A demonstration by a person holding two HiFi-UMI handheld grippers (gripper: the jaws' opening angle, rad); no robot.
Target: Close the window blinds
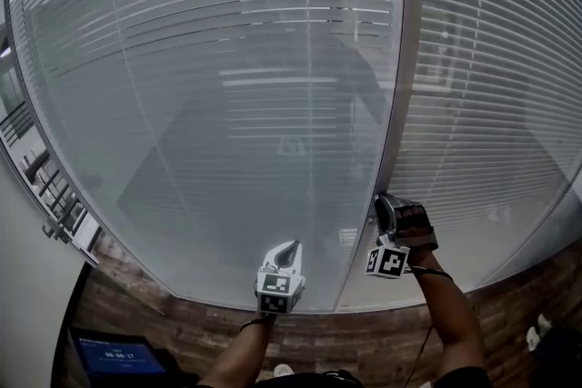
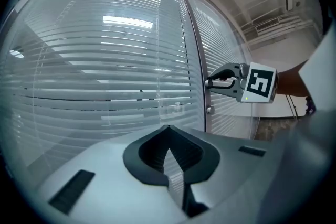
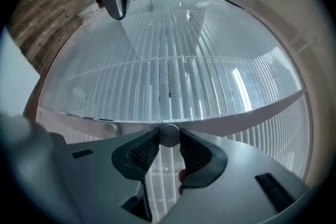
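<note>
White slatted blinds (image 1: 227,104) hang behind the glass, with a second panel (image 1: 491,104) to the right of a grey upright post (image 1: 400,104). My right gripper (image 1: 382,204) reaches level to that post, and in the right gripper view (image 3: 169,131) its pads are shut on a small round grey knob (image 3: 169,137). A second small knob (image 3: 108,127) sits beside it on the post, and shows in the left gripper view (image 2: 209,109) below the right gripper (image 2: 208,83). My left gripper (image 1: 290,248) hovers before the left pane, shut with nothing in it (image 2: 168,127).
Dark wood-patterned flooring (image 1: 364,341) runs below the glass wall. A lit screen (image 1: 118,354) lies at the lower left. A white wall with a rail of brackets (image 1: 55,204) borders the left side. The left gripper (image 3: 118,12) shows at the top of the right gripper view.
</note>
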